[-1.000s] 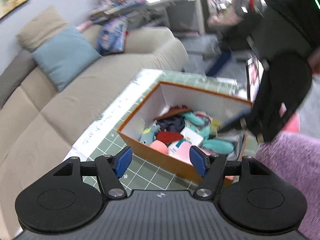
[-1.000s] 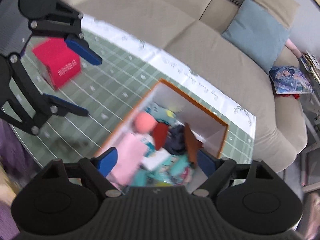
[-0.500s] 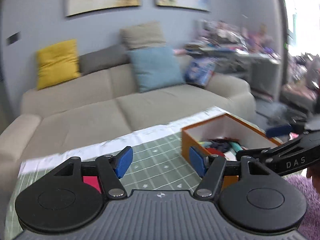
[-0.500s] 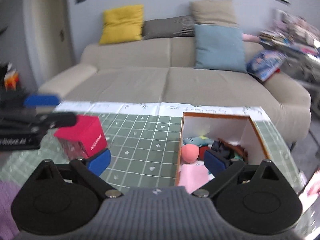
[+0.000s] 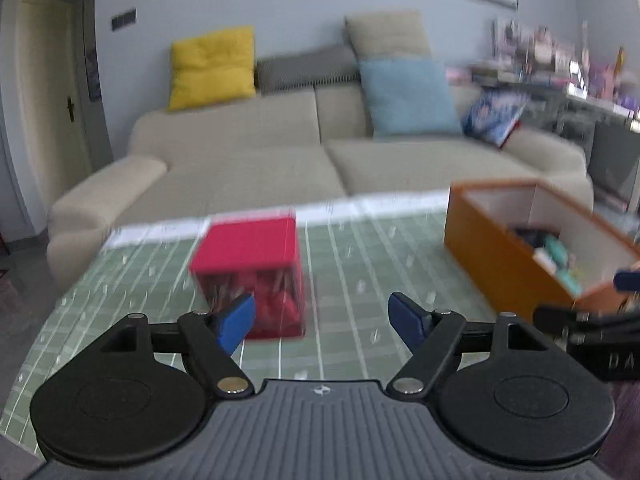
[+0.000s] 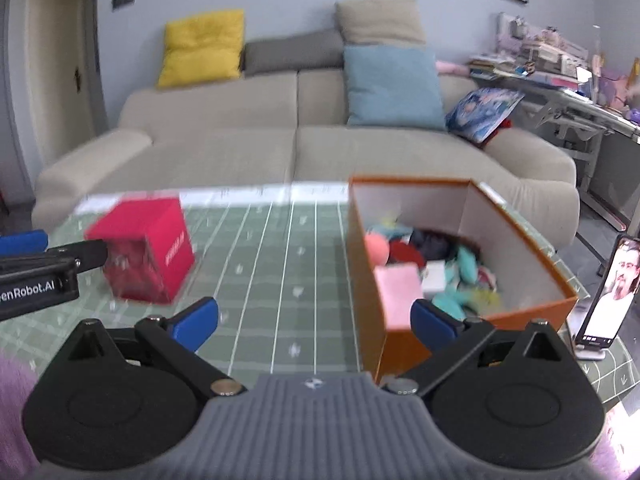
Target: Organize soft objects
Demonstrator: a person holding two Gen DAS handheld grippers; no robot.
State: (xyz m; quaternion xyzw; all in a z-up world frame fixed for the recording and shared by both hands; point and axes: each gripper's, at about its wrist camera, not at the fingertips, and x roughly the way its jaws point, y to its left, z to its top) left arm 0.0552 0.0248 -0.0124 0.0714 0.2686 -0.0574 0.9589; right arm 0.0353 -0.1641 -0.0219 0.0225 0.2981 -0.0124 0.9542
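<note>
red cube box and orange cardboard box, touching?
Apart. The right wrist view shows green gridded mat between the red cube box and the orange cardboard box.

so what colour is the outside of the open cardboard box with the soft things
Orange outside, white inside; the open cardboard box shows best in the right wrist view.

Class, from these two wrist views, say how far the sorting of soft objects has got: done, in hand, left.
Done: many soft items already lie in the orange box. In hand: nothing; the left hand-held gripper is opening with nothing between its jaws, and the right hand-held gripper is open and empty. Left: the red box stands untouched on the green mat.
</note>
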